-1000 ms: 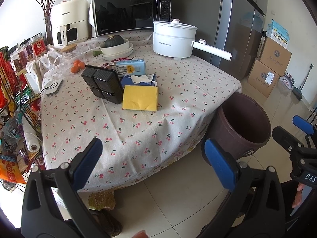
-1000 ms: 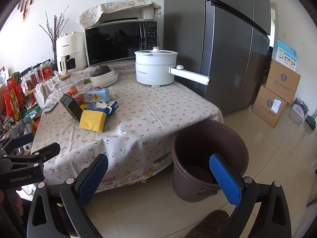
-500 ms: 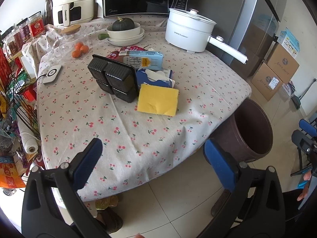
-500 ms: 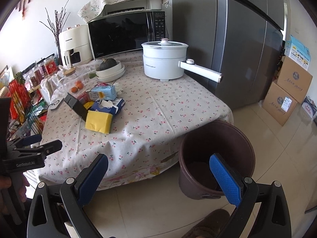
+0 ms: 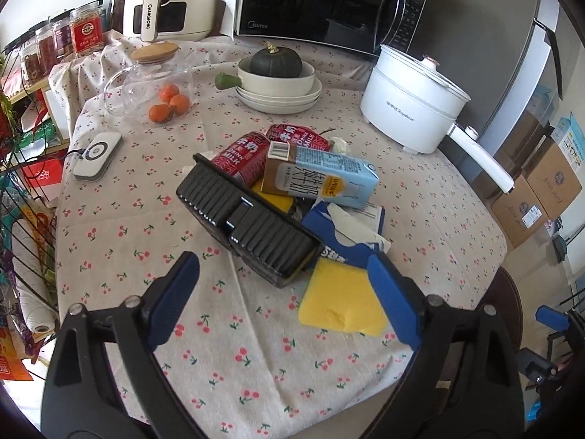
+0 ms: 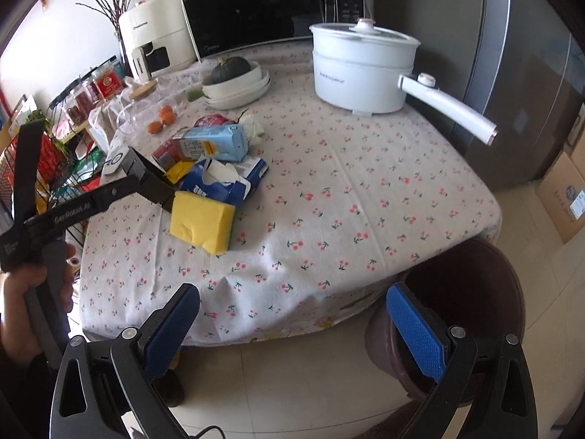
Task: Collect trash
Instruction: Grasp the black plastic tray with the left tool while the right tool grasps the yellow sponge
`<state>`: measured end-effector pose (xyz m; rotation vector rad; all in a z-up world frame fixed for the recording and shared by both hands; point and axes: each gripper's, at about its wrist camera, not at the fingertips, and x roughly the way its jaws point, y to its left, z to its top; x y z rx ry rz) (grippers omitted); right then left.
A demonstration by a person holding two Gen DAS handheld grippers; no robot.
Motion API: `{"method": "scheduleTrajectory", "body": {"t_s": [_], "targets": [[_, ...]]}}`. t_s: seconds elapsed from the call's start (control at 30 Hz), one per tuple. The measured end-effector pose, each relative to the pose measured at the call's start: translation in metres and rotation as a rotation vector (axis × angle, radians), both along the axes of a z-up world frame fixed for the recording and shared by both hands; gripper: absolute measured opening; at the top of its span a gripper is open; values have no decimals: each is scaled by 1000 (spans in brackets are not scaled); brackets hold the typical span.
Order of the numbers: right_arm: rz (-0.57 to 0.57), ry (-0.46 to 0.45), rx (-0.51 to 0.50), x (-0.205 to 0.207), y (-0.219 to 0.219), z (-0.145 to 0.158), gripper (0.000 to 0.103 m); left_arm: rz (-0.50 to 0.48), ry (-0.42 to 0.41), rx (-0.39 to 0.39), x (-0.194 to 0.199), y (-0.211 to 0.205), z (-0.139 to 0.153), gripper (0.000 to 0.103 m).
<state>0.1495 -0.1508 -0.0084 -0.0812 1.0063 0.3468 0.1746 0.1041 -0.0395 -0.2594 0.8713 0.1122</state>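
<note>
A trash pile lies mid-table: a black plastic tray (image 5: 248,219), a yellow sponge (image 5: 340,303), a torn blue tissue pack (image 5: 343,234), a light-blue milk carton (image 5: 321,175) and two red cans (image 5: 245,157). My left gripper (image 5: 289,292) is open and empty, just above the table before the tray and sponge. My right gripper (image 6: 296,329) is open and empty, low off the table's front edge. The sponge (image 6: 201,221), tissue pack (image 6: 223,179) and carton (image 6: 215,142) also show in the right wrist view. A brown bin (image 6: 475,292) stands on the floor at the table's right corner.
A white electric pot (image 5: 413,106) with a long handle, stacked bowls with a squash (image 5: 278,77), a glass jar of oranges (image 5: 157,84), a microwave (image 5: 321,3) and an air fryer fill the back. A wire rack (image 5: 25,219) stands left. Cardboard boxes (image 5: 541,183) sit right.
My left gripper has moved forward and down over the table, close to the tray and sponge. My right gripper has come a little closer to the table edge and the bin.
</note>
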Motion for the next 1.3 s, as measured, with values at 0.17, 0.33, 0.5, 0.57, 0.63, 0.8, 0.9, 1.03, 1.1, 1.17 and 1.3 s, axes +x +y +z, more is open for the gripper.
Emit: {"method": "scheduleTrajectory", "body": {"t_s": [0.17, 0.33, 0.5, 0.57, 0.63, 0.8, 0.9, 1.03, 1.1, 1.17, 1.3], "targets": [[-50, -14, -20, 27, -1, -3, 103, 46, 38, -30, 20, 8, -16, 83], [-56, 39, 19, 44, 14, -13, 103, 76, 105, -82, 25, 24, -29, 60], [-40, 58, 41, 49, 35, -17, 103, 93, 141, -155, 8, 48, -32, 52], [-37, 58, 40, 50, 42, -19, 103, 94, 162, -162, 0, 58, -35, 47], [-37, 62, 34, 52, 48, -21, 103, 93, 181, -164, -7, 68, -39, 46], [-29, 82, 17, 55, 61, -32, 103, 86, 237, -131, -19, 91, -51, 38], [-19, 95, 7, 57, 71, -40, 103, 87, 275, -114, -24, 103, -62, 30], [-16, 125, 23, 62, 82, -52, 103, 76, 301, -109, -26, 107, -70, 18], [-18, 137, 29, 65, 89, -58, 103, 60, 301, -97, -25, 104, -69, 17], [-19, 151, 37, 68, 97, -64, 103, 37, 302, -64, -22, 99, -69, 15], [-19, 178, 67, 73, 115, -76, 103, 28, 309, -48, -21, 97, -72, 12]]}}
